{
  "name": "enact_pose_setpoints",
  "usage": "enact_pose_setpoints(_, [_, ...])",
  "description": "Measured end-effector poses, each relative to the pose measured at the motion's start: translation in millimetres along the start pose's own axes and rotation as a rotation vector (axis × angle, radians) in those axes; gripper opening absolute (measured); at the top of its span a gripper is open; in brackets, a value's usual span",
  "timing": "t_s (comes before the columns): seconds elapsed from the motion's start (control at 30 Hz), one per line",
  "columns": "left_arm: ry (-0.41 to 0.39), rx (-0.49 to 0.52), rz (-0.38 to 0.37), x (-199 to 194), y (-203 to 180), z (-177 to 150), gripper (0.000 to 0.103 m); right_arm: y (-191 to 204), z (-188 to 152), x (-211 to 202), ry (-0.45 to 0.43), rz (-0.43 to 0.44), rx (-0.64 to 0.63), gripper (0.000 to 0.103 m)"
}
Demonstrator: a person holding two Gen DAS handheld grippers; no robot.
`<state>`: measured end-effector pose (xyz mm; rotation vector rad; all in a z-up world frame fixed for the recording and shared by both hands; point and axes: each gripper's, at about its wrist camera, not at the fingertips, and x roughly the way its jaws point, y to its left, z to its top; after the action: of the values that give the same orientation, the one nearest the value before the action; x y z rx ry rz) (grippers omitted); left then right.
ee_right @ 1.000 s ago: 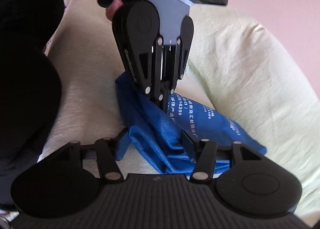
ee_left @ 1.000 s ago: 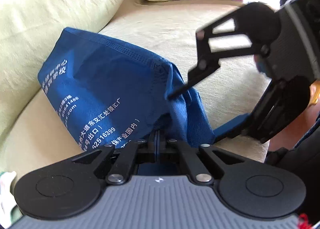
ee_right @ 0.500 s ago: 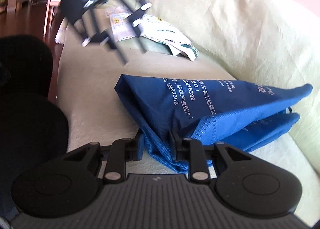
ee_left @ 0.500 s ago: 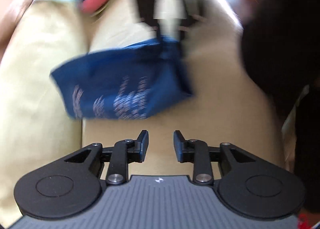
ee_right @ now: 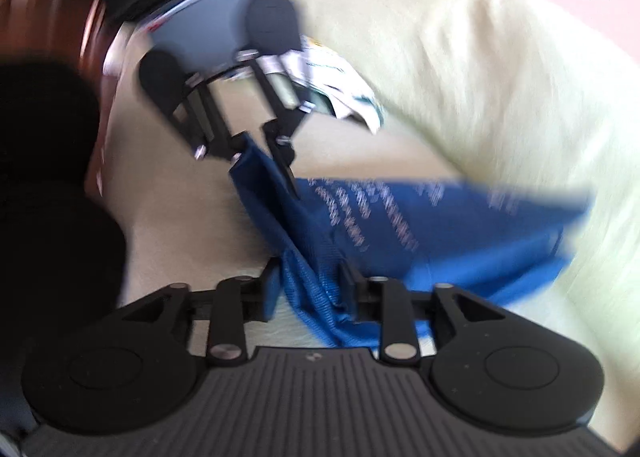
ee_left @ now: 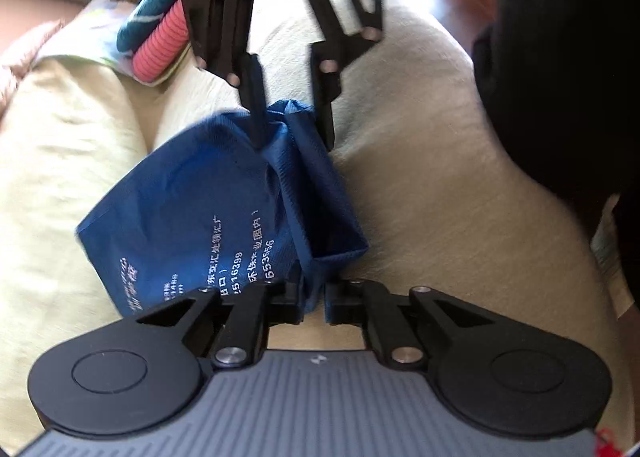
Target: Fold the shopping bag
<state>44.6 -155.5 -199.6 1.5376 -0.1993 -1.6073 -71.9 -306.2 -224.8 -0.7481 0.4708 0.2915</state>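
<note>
A blue shopping bag [ee_left: 208,213] with white print lies partly folded on a pale green sofa seat [ee_left: 460,225]. My left gripper [ee_left: 313,303] is shut on the bag's near edge, with blue cloth between its fingers. My right gripper [ee_left: 294,137] faces it at the bag's far end, and cloth sits between its fingers. In the blurred right wrist view the bag [ee_right: 420,233] stretches from my right gripper [ee_right: 310,291], shut on its near corner, to my left gripper [ee_right: 262,149] at the far corner.
Folded pink and teal towels [ee_left: 160,37] sit at the far end of the sofa. The sofa back cushion [ee_left: 52,161] runs along the left. White printed bags [ee_right: 340,97] lie further along the seat. A dark clothed body [ee_left: 568,57] fills the right side.
My left gripper was open and away from the bag half a second ago; it has now closed on the bag's near edge. My right gripper has kept its hold. The bag is pulled between both.
</note>
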Motion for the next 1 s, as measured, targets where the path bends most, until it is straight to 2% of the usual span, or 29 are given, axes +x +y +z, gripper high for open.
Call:
enact_pose_setpoints(0.07, [-0.006, -0.032, -0.02, -0.2, 5.3, -1.4, 0.003, 3.3, -2.9, 3.1, 0.009, -0.003, -0.084, 0.038])
enact_pose_setpoints(0.1, [-0.005, -0.082, -0.039, 0.3, 11.7, -1.7, 0.003, -0.9, -6.0, 2.8, 0.0, 0.014, -0.067, 0.034])
enact_pose_setpoints(0.13, [-0.002, -0.119, -0.052, 0.3, 17.1, -1.6, 0.003, -7.7, -7.0, 2.5, 0.0, 0.044, -0.009, 0.023])
enact_pose_setpoints(0.2, [0.008, -0.207, -0.079, -3.9, 25.9, 1.8, 0.004, -19.6, -9.4, 4.7, 0.005, 0.076, 0.101, 0.019])
enact_pose_setpoints(0.27, [0.018, -0.311, -0.118, -12.3, 34.3, 8.1, 0.006, -43.9, -10.0, 5.7, 0.021, 0.145, 0.342, 0.013])
enact_pose_setpoints(0.3, [0.018, -0.353, -0.141, -15.7, 39.6, 10.4, 0.006, -52.7, -11.0, 5.5, 0.028, 0.172, 0.423, 0.012])
enact_pose_setpoints(0.37, [0.016, -0.436, -0.186, -22.5, 50.2, 15.1, 0.006, -81.3, -19.3, 1.3, 0.053, 0.282, 0.687, 0.011])
enact_pose_setpoints(0.4, [-0.008, -0.53, -0.237, -30.8, 58.7, 18.4, 0.006, -89.6, -24.5, -1.6, 0.061, 0.325, 0.773, 0.011])
enact_pose_setpoints(0.47, [-0.035, -0.62, -0.277, -37.1, 64.4, 19.6, 0.006, -105.6, -38.7, -5.6, 0.085, 0.425, 0.951, 0.011])
enact_pose_setpoints(0.53, [-0.042, -0.792, -0.32, -33.4, 68.1, 15.9, 0.01, -118.8, -55.1, -5.4, 0.118, 0.508, 1.122, 0.011])
enact_pose_setpoints(0.57, [-0.018, -0.833, -0.309, -29.8, 67.6, 13.7, 0.019, -124.0, -63.2, 0.1, 0.154, 0.546, 1.202, 0.01])
enact_pose_setpoints(0.63, [0.039, -0.9, -0.278, -22.1, 66.0, 9.2, 0.021, -129.8, -73.9, 14.8, 0.218, 0.575, 1.306, 0.008])
enact_pose_setpoints(0.67, [0.045, -0.882, -0.251, -22.8, 64.5, 13.2, 0.022, -133.0, -79.1, 22.7, 0.246, 0.593, 1.362, 0.003])
enact_pose_setpoints(0.87, [0.06, -0.722, -0.078, -31.5, 54.5, 43.0, 0.022, -135.0, -103.0, 35.8, 0.356, 0.654, 1.567, 0.0])
enact_pose_setpoints(0.93, [0.065, -0.669, -0.021, -34.4, 51.2, 53.0, 0.023, -138.6, -99.8, 45.0, 0.4, 0.667, 1.565, 0.0])
enact_pose_setpoints(1.0, [0.07, -0.614, 0.036, -37.2, 47.9, 62.9, 0.025, -144.4, -88.3, 55.1, 0.456, 0.671, 1.512, 0.0])
